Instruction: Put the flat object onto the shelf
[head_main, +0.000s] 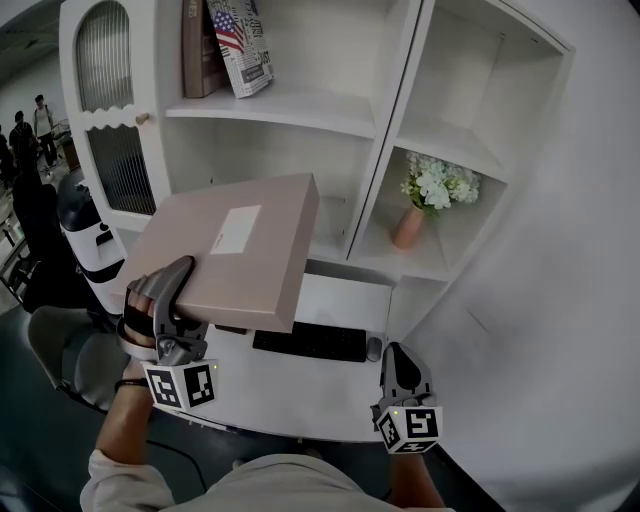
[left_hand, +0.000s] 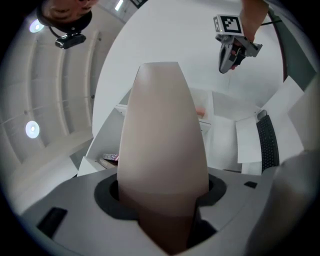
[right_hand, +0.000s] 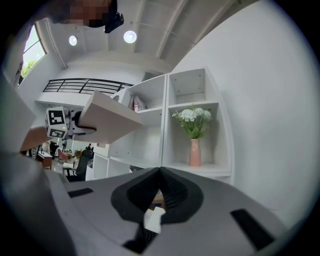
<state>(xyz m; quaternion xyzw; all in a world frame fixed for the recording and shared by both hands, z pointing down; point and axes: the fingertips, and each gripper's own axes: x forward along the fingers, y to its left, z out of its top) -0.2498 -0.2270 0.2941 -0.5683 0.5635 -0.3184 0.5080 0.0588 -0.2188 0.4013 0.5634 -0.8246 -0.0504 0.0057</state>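
The left gripper clamps the flat beige box by its lower-left corner, its far edge pointing up-frame at the shelf board just above.

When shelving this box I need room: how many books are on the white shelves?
2: a brown book on the upper-left shelf, a flag-covered book leaning beside it. The flat beige box may hide more.
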